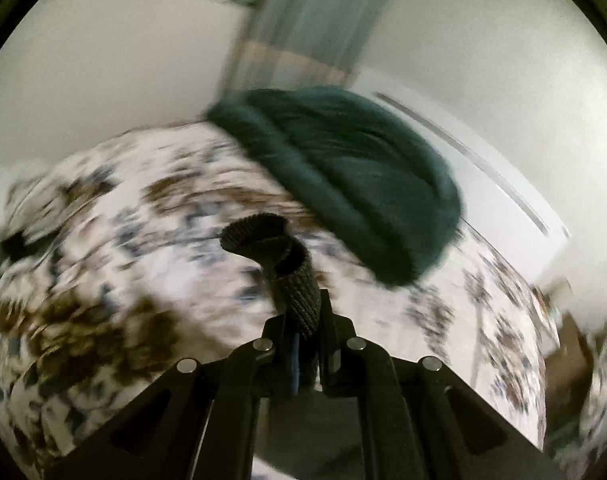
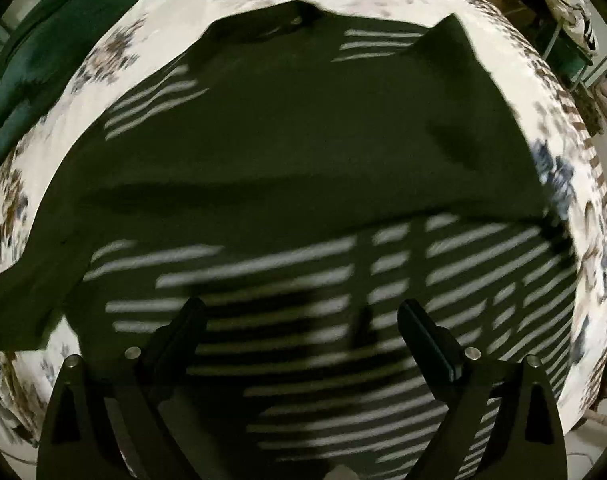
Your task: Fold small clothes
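Directly beneath the spread, empty right gripper (image 2: 299,320), the striped dark garment (image 2: 303,152) is lying half-folded, while the left gripper (image 1: 303,304) is pinching a ribbed dark cuff (image 1: 271,248); lifting slowly should keep creases straight.

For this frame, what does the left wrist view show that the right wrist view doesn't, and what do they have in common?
Left wrist only: the left tool shut on a dark ribbed fabric edge, with white walls behind. Right wrist only: the open right tool above a dark garment with white stripes, nothing between its fingers. Both: the floral bedcover and a dark green cushion lying on it, at the top left edge of the right wrist view.
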The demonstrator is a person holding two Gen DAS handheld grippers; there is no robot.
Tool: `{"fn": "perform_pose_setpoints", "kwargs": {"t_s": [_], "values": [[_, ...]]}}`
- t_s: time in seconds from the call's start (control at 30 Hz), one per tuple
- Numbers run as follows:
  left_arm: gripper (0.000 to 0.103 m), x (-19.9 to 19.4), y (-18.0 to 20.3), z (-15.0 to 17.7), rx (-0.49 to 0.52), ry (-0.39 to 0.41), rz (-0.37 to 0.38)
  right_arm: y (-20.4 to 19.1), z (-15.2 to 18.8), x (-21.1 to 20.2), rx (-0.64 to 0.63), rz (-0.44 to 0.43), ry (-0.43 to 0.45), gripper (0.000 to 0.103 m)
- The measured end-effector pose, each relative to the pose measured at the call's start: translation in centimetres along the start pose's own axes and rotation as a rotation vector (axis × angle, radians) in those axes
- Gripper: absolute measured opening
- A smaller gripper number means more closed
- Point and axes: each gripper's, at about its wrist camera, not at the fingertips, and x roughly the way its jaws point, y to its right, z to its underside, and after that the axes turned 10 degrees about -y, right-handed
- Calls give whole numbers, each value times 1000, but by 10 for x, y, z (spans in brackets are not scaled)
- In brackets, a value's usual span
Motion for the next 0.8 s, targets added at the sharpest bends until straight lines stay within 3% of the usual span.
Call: {"fn": "perform_pose_setpoints", "kwargs": {"t_s": [0.17,0.47,0.67,0.8], "values": [[5,21,137,44,244,-97,103,54,-24,-8,53,-37,14,98],[5,91,352,233,501,-413,279,167,-48,-8,127,-68,-22,98],[5,95,447,331,601,-515,350,241,-51,-4,205,-38,-41,98],[8,102,473,366,672,-544,308,286,-48,-2,248,-35,-63,98]]}}
